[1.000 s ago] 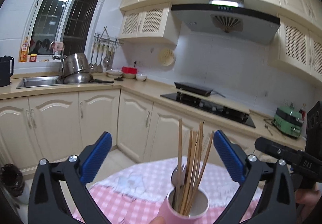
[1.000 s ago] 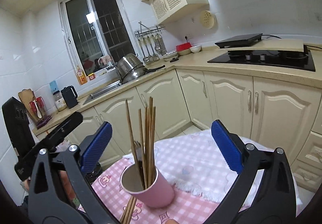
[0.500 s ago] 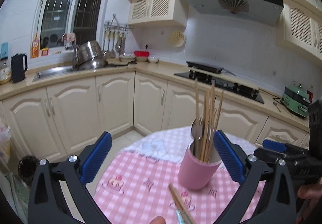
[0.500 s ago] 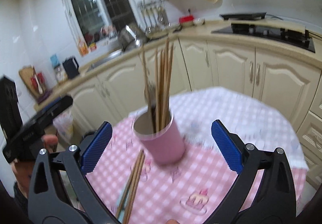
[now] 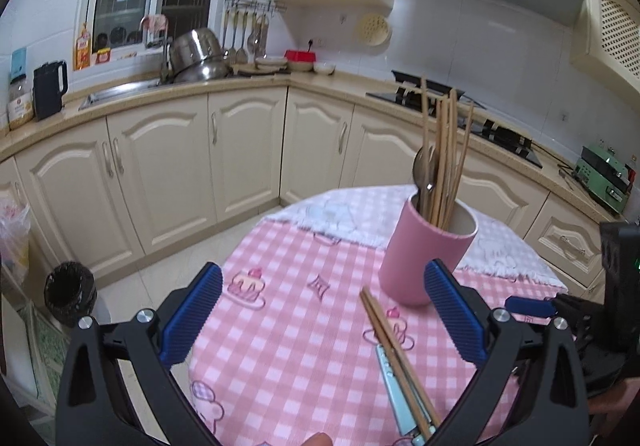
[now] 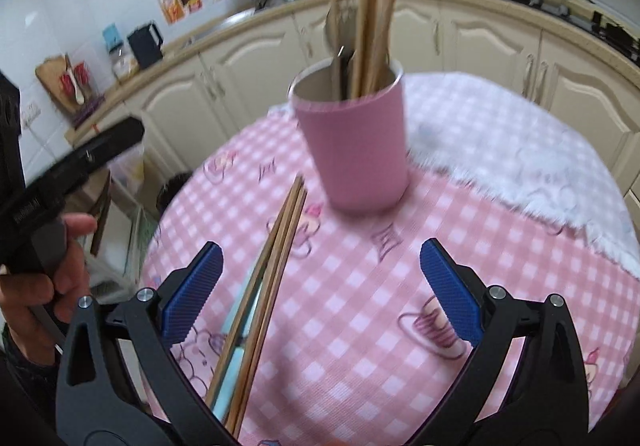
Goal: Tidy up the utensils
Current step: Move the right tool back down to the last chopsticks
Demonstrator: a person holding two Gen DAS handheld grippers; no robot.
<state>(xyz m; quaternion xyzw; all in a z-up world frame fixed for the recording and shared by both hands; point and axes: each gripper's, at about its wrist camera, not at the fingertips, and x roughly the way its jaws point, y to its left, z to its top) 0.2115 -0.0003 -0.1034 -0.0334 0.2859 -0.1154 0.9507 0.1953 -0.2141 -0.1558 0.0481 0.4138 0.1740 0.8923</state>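
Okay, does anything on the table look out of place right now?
Yes. A few chopsticks lie loose on the checked tablecloth in front of the pink cup, over a light blue utensil, while the other chopsticks stand in the cup. Nothing looks spilled or broken.

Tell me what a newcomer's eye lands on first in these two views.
First, the pink cup standing upright on the pink checked tablecloth, with wooden chopsticks and a metal spoon sticking up out of it. Next, the loose chopsticks lying flat on the cloth in front of the cup, over a pale blue utensil. Both the left claw and the right claw hang open and empty above the table.
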